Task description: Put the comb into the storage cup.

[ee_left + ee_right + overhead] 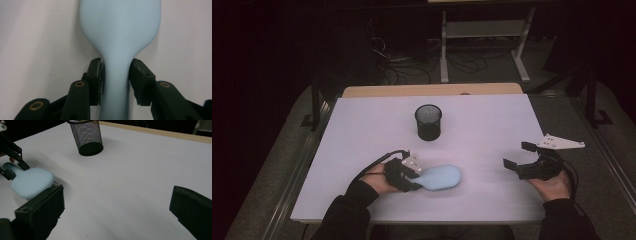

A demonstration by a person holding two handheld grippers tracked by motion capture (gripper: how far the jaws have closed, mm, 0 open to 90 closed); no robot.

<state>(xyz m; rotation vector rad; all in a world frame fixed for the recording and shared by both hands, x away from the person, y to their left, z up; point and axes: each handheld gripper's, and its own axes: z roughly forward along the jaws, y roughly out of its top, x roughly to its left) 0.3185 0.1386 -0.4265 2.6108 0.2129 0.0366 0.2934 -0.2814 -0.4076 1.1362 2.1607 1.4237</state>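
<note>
A light blue brush (442, 177) lies flat on the white table (362, 130), broad head to the right and narrow handle to the left. My left gripper (418, 180) is shut on the handle; in the left gripper view both pads (97, 75) press the sides of the brush's (120, 27) neck. From the right gripper view the brush (32, 182) rests bristles down, with the left gripper (12, 162) at its handle end. My right gripper (516, 155) hovers open near the table's right edge, nothing between its jaws.
A black mesh cup (428, 122) stands upright at the middle back of the table, also in the right gripper view (86, 136). A wooden strip (432, 90) runs along the far edge. Cables and a white frame (482, 30) lie on the dark floor beyond.
</note>
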